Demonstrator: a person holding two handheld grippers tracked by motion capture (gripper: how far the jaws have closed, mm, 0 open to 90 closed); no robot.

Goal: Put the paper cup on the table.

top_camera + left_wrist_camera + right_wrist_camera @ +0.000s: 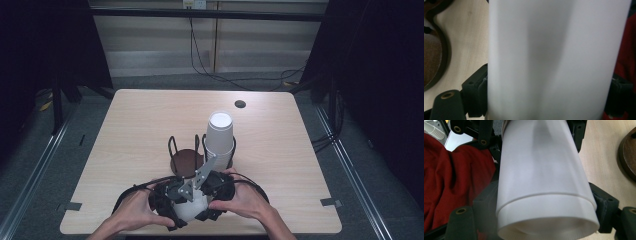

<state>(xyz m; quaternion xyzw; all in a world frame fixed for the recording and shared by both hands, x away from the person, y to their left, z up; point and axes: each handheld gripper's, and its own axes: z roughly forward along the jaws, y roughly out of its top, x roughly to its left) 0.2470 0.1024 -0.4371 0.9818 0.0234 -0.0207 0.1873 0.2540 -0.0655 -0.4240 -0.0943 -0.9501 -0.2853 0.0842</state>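
Two nested white paper cups are held on their side just above the table's near edge, between both hands. My left gripper has its pads against the outer cup's wall. My right gripper clamps the cups close to the open end, where the inner cup's rim sticks out of the outer one. In the high view the left gripper and right gripper face each other across the cups. The left gripper's black body also appears beyond the cups in the right gripper view.
A black wire cup holder with round brown bases stands mid-table; its right ring holds an upside-down stack of white cups. The light wooden table has a cable hole at the far right. Red cloth lies below the cups.
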